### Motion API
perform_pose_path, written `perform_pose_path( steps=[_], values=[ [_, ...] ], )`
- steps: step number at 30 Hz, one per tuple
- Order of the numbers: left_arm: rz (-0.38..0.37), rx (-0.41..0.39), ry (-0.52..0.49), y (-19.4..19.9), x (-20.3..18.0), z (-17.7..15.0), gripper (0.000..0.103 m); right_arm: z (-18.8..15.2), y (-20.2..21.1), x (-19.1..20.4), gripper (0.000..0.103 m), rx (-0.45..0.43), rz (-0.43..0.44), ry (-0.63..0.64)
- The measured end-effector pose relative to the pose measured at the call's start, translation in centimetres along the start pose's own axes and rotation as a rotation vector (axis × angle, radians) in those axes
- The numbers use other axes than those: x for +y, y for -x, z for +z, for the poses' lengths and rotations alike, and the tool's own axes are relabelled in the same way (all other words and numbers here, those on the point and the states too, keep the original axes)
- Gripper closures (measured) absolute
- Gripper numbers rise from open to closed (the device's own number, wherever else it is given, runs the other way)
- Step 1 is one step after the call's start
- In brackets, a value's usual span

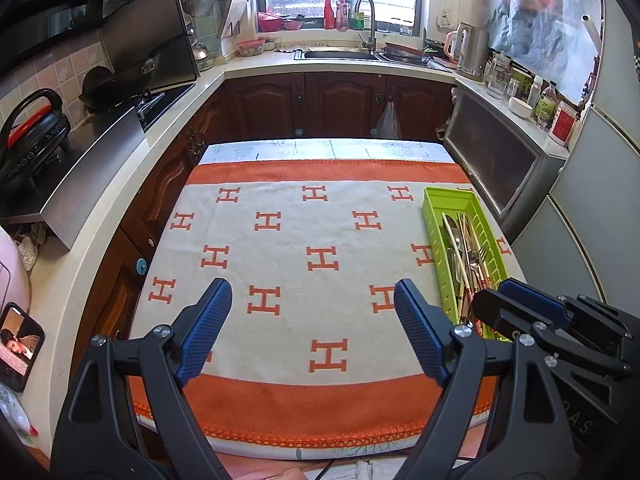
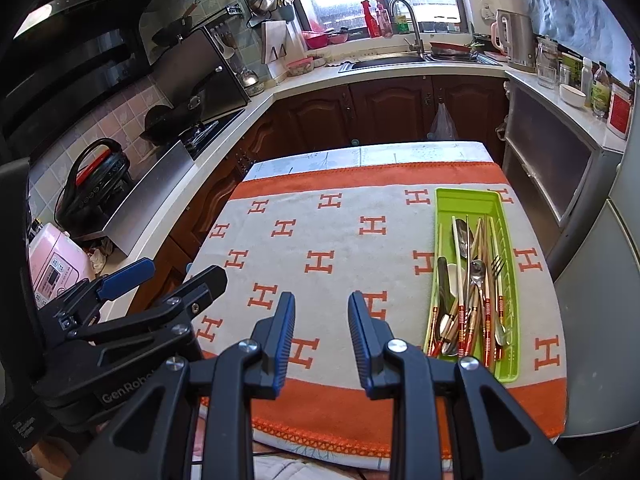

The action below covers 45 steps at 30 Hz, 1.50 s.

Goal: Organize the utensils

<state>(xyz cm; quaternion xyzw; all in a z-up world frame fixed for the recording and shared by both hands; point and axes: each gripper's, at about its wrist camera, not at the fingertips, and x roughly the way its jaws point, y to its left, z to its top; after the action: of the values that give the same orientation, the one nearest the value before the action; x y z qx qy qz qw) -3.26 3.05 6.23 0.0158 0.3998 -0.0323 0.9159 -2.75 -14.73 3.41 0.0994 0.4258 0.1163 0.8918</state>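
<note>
Green tray (image 2: 468, 200) at table's right edge, filled with utensils (image 2: 472, 280). Left gripper (image 1: 312, 312) spread wide, empty. Right gripper (image 2: 322, 316) narrowly parted, empty.

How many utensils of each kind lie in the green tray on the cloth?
Fork: 1
Knife: 1
Metal spoons: at least 2
Chopsticks: at least 4; they overlap, so the exact count is unclear
Total: at least 8 in the green tray
</note>
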Motion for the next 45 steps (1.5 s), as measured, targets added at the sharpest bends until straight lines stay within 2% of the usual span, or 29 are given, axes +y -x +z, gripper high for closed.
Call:
perform_pose_path(
  steps=[45],
  values=[
    [0.008,0.028,0.019,-1.0,0.2,-0.4,0.021,-0.4,-1.1,0.6,0.076,0.031,0.014,-0.004]
  ],
)
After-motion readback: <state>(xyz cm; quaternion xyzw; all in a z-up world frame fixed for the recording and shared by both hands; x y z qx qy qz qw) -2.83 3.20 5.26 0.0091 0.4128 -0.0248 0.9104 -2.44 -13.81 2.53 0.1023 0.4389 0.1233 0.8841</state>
